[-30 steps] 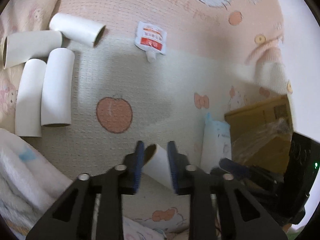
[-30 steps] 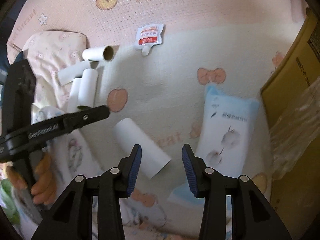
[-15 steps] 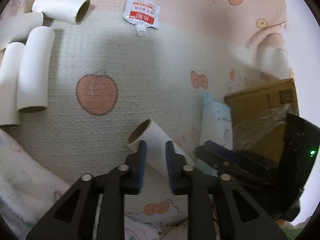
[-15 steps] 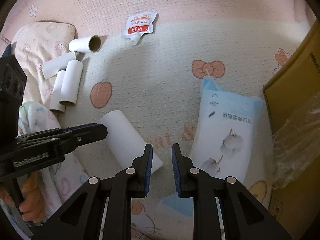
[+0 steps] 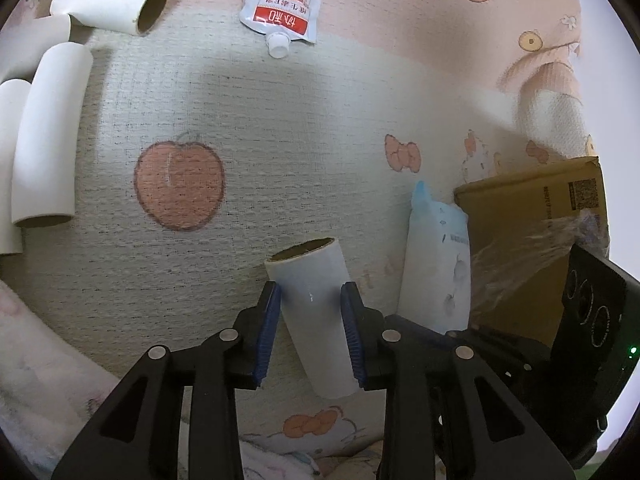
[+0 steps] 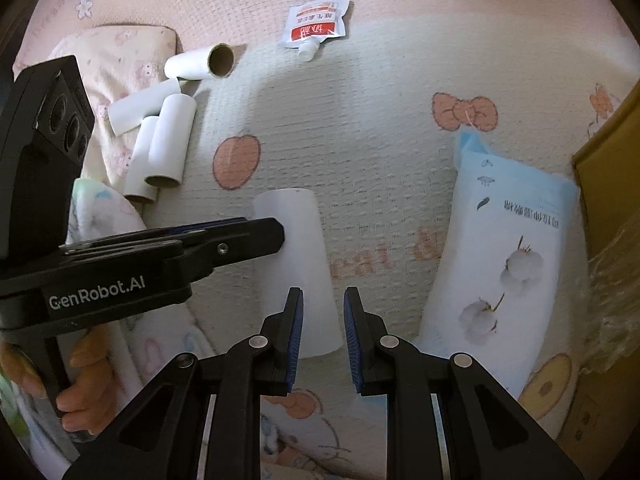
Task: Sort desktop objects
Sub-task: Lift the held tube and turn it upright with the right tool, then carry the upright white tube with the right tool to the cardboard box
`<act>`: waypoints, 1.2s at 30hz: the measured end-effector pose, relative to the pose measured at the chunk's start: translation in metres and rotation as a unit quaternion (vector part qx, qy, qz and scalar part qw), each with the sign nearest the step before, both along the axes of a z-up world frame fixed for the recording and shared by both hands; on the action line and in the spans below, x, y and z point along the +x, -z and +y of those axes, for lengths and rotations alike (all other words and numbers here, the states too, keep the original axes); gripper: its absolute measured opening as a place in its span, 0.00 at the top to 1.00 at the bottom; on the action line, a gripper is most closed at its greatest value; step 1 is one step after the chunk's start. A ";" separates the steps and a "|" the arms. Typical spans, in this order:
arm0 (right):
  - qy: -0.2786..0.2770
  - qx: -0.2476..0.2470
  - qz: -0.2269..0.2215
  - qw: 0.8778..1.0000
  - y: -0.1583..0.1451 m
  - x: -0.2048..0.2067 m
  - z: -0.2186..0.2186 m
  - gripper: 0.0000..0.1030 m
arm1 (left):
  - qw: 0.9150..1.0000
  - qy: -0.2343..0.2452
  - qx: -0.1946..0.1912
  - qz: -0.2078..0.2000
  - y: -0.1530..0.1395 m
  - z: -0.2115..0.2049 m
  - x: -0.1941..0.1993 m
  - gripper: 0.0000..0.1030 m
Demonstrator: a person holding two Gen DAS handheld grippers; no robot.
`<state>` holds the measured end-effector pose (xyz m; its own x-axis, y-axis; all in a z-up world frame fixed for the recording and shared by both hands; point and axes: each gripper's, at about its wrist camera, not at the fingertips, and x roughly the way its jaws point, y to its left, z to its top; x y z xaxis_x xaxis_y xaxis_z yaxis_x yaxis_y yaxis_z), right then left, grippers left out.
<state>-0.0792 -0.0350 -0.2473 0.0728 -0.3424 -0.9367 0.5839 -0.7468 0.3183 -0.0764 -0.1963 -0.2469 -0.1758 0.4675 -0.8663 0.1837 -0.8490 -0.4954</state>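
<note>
A white cardboard tube (image 5: 312, 280) lies on the patterned mat (image 5: 280, 140) with its open end pointing away. My left gripper (image 5: 310, 300) straddles it, jaws opening, the blue pads close beside its two sides without a clear squeeze. In the right wrist view the same tube (image 6: 304, 248) lies under the left gripper's fingertips (image 6: 264, 232). My right gripper (image 6: 322, 304) hovers shut just right of the tube's near end, only mat showing in its narrow gap. Several more white tubes (image 5: 48, 132) lie grouped at the far left (image 6: 168, 136).
A red-and-white spouted sachet (image 5: 280, 12) lies at the back of the mat. A pale blue cotton-pad pack (image 6: 504, 248) lies to the right, beside a cardboard box (image 5: 528, 220) with crinkled plastic film. Soft bedding (image 6: 112, 64) borders the left. A hand (image 6: 88, 392) grips the left tool.
The left jaws, narrow half a second ago, have widened around the tube. The right jaws went from wide to shut. Both grippers have sunk closer to the mat.
</note>
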 end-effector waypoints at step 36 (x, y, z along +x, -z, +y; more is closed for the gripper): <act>0.002 -0.064 0.060 0.996 0.003 0.016 0.002 0.57 | 0.993 -0.063 0.089 0.044 -0.008 -0.004 0.008 0.64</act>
